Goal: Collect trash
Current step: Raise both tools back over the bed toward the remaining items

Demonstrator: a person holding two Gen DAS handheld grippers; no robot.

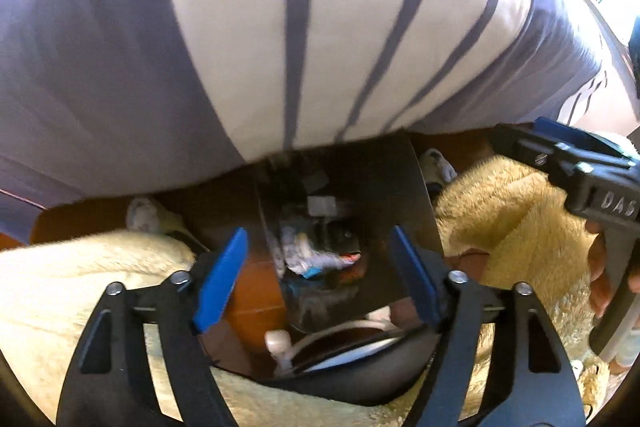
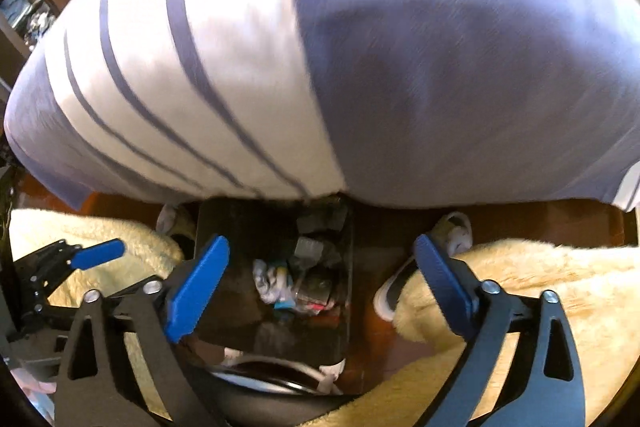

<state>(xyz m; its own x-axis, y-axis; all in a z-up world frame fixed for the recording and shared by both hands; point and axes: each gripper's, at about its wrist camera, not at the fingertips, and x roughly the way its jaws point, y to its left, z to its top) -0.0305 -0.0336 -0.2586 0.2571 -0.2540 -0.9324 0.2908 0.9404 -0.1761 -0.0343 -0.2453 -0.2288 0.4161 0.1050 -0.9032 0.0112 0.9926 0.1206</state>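
both wrist views look down past a striped bed cover [image 1: 280, 27] that fills the upper half of each frame, white with grey-blue bands.

left gripper [image 1: 320, 279]: blue-padded fingers [image 1: 220, 279] spread wide, nothing between them. it hangs over a dark open bin [image 1: 400, 187] at lower centre of the left wrist view. the bin's open top faces the camera; its far wall runs up under the cover's edge.

trash [image 1: 316, 255]: crumpled white, blue and red wrappers, lying in the bin's bottom, centre of frame, with greyish blocks behind. somewhat blurred; single pieces hard to tell apart.

right gripper [image 2: 320, 291]: fingers [image 2: 196, 291] equally wide apart, gripping nothing, hovering over the same bin [image 2: 224, 223]. the trash heap [image 2: 292, 287] shows between the fingers, inside the bin.

pale yellow fleecy fabric [image 1: 80, 287] lies on both sides of the bin. brown wooden floor [image 2: 520, 223] shows at mid right of the right wrist view. the right gripper's body and a hand [image 1: 600, 279] on its handle show at right edge of the left wrist view.
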